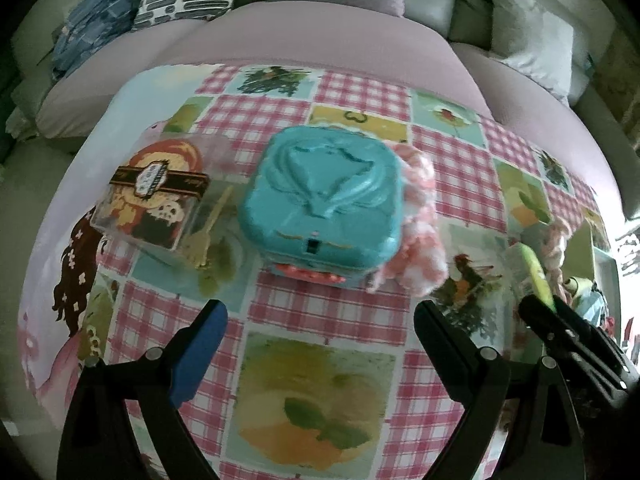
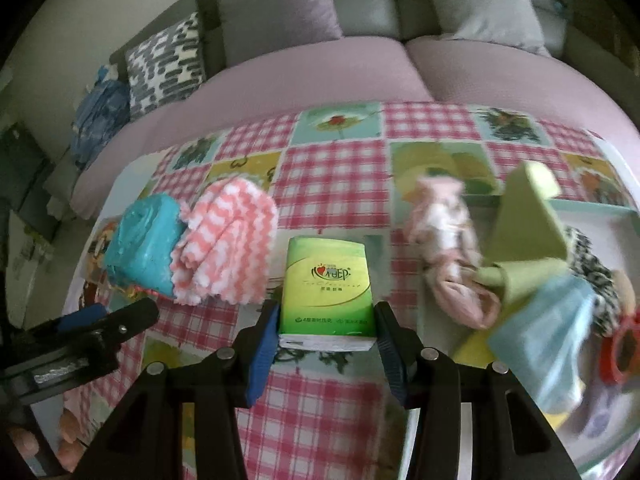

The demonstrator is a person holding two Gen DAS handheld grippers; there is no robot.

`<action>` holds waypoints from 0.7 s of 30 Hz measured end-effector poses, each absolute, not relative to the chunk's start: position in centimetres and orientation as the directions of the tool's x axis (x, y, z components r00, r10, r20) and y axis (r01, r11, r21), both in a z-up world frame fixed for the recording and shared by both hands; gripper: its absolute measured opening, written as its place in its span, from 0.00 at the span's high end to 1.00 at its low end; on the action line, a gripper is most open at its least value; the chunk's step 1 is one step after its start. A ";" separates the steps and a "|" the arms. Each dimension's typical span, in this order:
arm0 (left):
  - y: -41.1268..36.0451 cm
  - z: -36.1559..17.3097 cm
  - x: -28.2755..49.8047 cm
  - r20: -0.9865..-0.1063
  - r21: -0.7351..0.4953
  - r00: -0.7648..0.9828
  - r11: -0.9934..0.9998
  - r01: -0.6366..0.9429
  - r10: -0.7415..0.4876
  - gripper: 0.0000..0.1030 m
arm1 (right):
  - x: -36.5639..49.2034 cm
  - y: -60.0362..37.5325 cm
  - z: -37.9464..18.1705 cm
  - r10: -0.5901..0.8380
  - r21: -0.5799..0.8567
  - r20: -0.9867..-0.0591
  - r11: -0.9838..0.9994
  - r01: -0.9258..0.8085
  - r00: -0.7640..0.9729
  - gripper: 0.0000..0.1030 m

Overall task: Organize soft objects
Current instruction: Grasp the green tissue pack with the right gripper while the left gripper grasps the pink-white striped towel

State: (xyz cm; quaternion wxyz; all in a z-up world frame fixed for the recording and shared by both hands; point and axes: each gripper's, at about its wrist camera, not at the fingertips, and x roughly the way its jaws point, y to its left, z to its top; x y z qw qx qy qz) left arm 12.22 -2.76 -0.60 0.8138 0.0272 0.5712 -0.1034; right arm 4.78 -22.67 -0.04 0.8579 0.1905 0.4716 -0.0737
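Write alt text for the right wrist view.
The right gripper is closed on a green tissue pack above a pink checked tablecloth. A pink-and-white striped cloth leans against a teal box at left; a pink garment lies at right, a sofa behind.

Count: 1 green tissue pack (image 2: 326,288), 1 teal box (image 1: 320,200), 1 pink-white striped cloth (image 2: 226,244), 1 clear printed box (image 1: 150,200), 1 pale pink garment (image 2: 448,248), 1 light blue cloth (image 2: 548,336), 1 black-white patterned item (image 2: 596,276). 2 grippers: left (image 1: 320,320), right (image 2: 326,320). Right-side pile blurred; count there is uncertain.
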 end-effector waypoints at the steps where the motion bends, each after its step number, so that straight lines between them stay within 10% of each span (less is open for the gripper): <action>1: -3.1 -0.5 12.1 -0.935 -0.078 0.324 0.975 0.208 -0.143 0.08 | 4.4 -22.9 0.2 0.047 0.257 -0.834 0.915 0.310 0.550 0.51; 21: -9.3 0.9 11.5 -0.905 -0.126 0.359 0.950 0.287 -0.228 0.21 | 0.8 -27.3 1.7 0.013 0.287 -0.824 0.871 0.398 0.566 0.51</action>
